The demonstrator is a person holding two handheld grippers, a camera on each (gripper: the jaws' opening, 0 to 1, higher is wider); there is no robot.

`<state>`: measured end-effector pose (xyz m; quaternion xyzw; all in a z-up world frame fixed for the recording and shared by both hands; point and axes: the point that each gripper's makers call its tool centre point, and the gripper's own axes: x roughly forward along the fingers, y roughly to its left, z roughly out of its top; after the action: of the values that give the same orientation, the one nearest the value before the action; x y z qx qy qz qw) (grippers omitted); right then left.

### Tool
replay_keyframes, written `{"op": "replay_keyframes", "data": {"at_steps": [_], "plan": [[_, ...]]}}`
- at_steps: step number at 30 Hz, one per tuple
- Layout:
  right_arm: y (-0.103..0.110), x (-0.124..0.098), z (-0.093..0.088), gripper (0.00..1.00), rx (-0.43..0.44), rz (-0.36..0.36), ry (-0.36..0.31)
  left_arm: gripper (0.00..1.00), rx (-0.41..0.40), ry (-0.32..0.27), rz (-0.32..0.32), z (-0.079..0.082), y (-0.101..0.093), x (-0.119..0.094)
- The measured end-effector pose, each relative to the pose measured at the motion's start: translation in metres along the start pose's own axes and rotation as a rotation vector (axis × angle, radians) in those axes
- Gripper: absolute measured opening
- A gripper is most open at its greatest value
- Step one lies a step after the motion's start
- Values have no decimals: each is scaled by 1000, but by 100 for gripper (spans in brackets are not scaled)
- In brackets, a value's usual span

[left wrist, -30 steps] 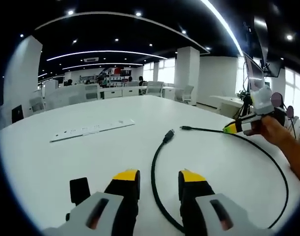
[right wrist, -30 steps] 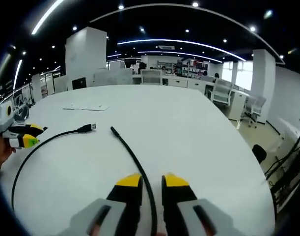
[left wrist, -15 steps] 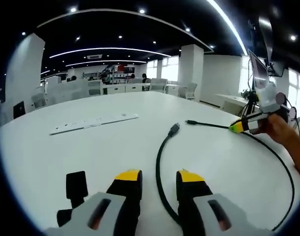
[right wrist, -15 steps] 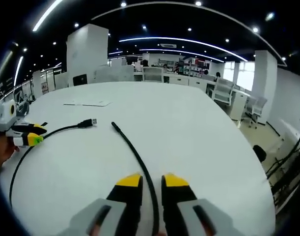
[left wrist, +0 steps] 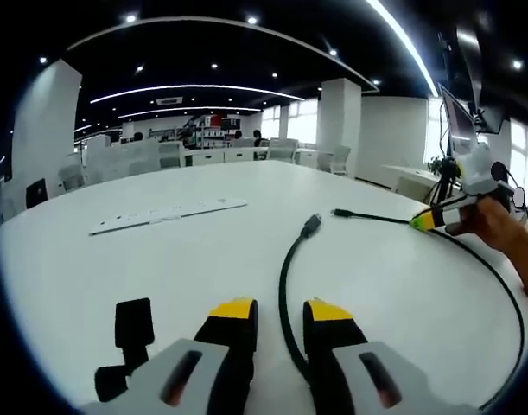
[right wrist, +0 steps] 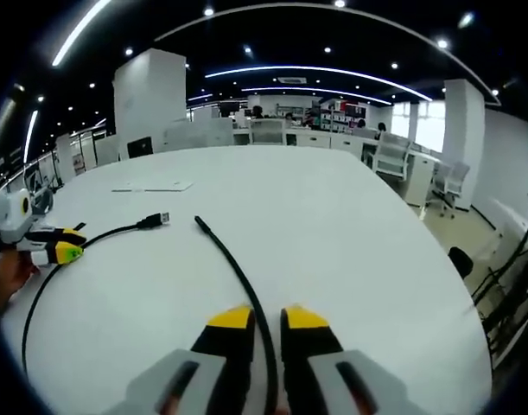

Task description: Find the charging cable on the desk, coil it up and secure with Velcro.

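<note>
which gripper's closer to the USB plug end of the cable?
Left. The left gripper straddles the cable just behind the USB plug; the right gripper holds the other strand, ending in the small plug.

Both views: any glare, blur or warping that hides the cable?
Left gripper view: cable sharp against the white desk, straight ceiling lights bowed by fisheye. Right gripper view: cable equally crisp, soft even light, faint shadows, no glare on desk; far office slightly soft.

Surface (left wrist: pixel 117 259): smooth, white, soft sheen, faint ceiling-light reflections. Cable (left wrist: pixel 285 290): black, matt, rubbery jacket; plug end (left wrist: pixel 311 226) looks metal. Left hand-held gripper (left wrist: pixel 274 313): grey plastic body, yellow tips, black matt jaw faces.
</note>
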<state>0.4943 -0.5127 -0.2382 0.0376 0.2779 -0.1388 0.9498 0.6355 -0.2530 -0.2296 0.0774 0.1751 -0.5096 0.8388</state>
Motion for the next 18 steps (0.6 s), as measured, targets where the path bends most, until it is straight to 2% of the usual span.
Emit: {"op": "replay_keyframes", "data": {"at_steps": [4, 10, 13, 18], "plan": [[0, -1, -1, 8, 10, 6, 5, 17, 9, -1, 5, 3, 8, 7], [0, -2, -1, 8, 13, 9, 5, 13, 11, -12, 5, 3, 8, 8], [1, -2, -1, 7, 8, 11, 7, 7, 5, -17, 4, 3, 8, 8], [1, -2, -1, 6, -3, 13, 7, 6, 5, -19, 2, 3, 8, 7]]}}
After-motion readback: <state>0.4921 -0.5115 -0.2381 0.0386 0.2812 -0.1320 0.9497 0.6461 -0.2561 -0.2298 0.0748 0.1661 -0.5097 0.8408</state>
